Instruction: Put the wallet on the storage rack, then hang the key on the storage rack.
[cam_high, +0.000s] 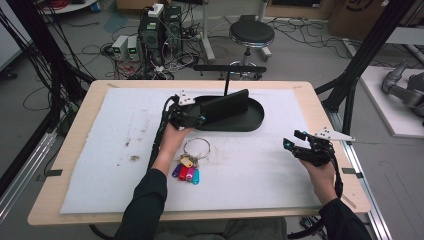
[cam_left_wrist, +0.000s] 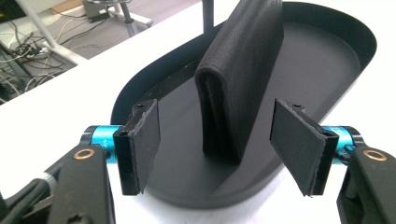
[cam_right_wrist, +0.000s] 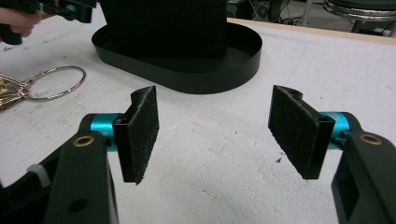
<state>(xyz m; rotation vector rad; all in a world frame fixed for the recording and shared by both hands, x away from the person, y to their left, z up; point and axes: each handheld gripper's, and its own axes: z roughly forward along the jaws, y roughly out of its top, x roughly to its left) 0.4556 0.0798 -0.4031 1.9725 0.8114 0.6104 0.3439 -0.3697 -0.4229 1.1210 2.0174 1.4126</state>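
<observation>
The black wallet (cam_left_wrist: 243, 79) stood on edge in the oval tray (cam_left_wrist: 327, 70), right between the left gripper (cam_left_wrist: 215, 142)'s wide-spread jaws but untouched, while the right gripper (cam_right_wrist: 215, 135) hung wide and empty over the mat (cam_right_wrist: 224, 168), keys (cam_high: 187, 170) nearby.

Worktop (cam_high: 300, 92) is light wood with a stained white foam sheet (cam_high: 260, 170) over it. Black oval tray (cam_high: 252, 122) sits far centre, a black wallet (cam_high: 225, 106) standing on edge inside. Left tongs (cam_high: 200, 119) are at the tray's left end, right by the wallet's near end. Key ring with coloured tags (cam_high: 190, 162) lies near the left forearm. Right tongs (cam_high: 292, 142) hover well apart, over bare foam at right.
</observation>
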